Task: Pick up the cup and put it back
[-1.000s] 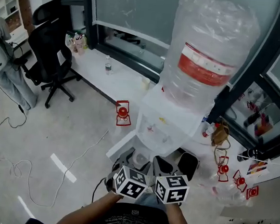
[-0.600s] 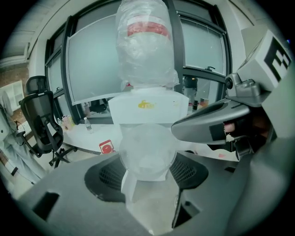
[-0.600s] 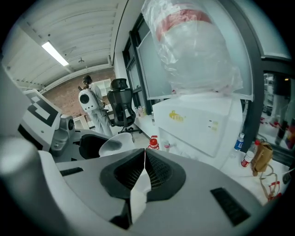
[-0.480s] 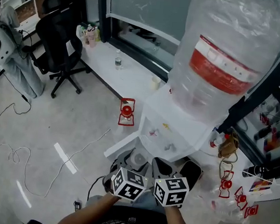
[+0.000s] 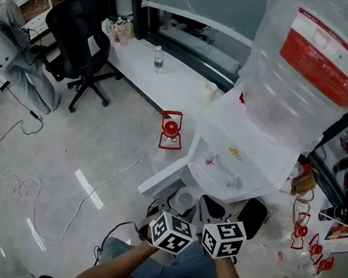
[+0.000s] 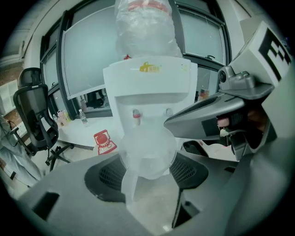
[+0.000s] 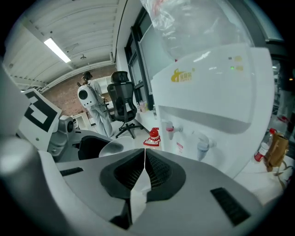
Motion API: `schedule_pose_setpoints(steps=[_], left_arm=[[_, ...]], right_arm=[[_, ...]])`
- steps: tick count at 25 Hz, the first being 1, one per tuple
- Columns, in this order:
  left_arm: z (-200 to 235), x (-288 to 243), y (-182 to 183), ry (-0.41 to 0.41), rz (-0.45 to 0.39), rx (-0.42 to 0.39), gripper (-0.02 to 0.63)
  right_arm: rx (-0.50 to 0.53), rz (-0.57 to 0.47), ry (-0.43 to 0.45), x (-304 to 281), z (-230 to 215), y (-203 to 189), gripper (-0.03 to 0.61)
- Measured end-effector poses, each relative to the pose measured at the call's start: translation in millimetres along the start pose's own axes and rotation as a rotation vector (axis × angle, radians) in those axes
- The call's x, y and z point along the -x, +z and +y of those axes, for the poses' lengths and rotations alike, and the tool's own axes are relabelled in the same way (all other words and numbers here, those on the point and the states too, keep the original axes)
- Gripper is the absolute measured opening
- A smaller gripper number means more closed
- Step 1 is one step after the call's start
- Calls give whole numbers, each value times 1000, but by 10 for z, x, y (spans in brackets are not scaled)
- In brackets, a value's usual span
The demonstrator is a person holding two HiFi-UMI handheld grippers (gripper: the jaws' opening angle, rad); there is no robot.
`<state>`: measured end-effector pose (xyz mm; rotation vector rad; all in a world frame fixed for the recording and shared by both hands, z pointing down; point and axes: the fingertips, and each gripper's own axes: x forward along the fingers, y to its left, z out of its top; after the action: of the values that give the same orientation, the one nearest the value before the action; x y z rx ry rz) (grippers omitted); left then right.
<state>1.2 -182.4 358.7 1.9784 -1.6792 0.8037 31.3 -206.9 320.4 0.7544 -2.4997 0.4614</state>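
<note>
My left tool (image 6: 148, 174) is clamped on a translucent plastic cup (image 5: 185, 199), gripped between the dark pads close in front of the white water dispenser (image 5: 245, 153). My right tool (image 7: 144, 159) hangs just beside it, jaws pressed together with nothing between them. A large clear bottle (image 5: 311, 68) with a red label sits on top of the dispenser. On the floor by the dispenser's corner stands a red-framed object (image 5: 171, 130). Well beyond it are a black office chair (image 5: 80, 32) and a small water bottle (image 5: 159, 58) on a low white ledge (image 5: 166, 84).
</note>
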Motion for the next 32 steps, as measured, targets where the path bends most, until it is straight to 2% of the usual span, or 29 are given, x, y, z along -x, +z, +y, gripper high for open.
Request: schedule_pose_setpoints(steps=[5, 12, 22, 32], left_arm=[[13, -431, -325, -26, -8, -12, 299], [99, -1128, -786, -39, -20, -19, 299], [124, -2163, -1485, -86, -49, -45, 299], [25, -3034, -2013, -128, -86, -52, 299]], right_arm=[[15, 11, 2, -353, -97, -414, 21], [101, 24, -5, -840, -459, -959, 21], [109, 19, 44, -1496, -710, -1886, 21], [103, -13, -1, -2025, -1097, -2495, 21]])
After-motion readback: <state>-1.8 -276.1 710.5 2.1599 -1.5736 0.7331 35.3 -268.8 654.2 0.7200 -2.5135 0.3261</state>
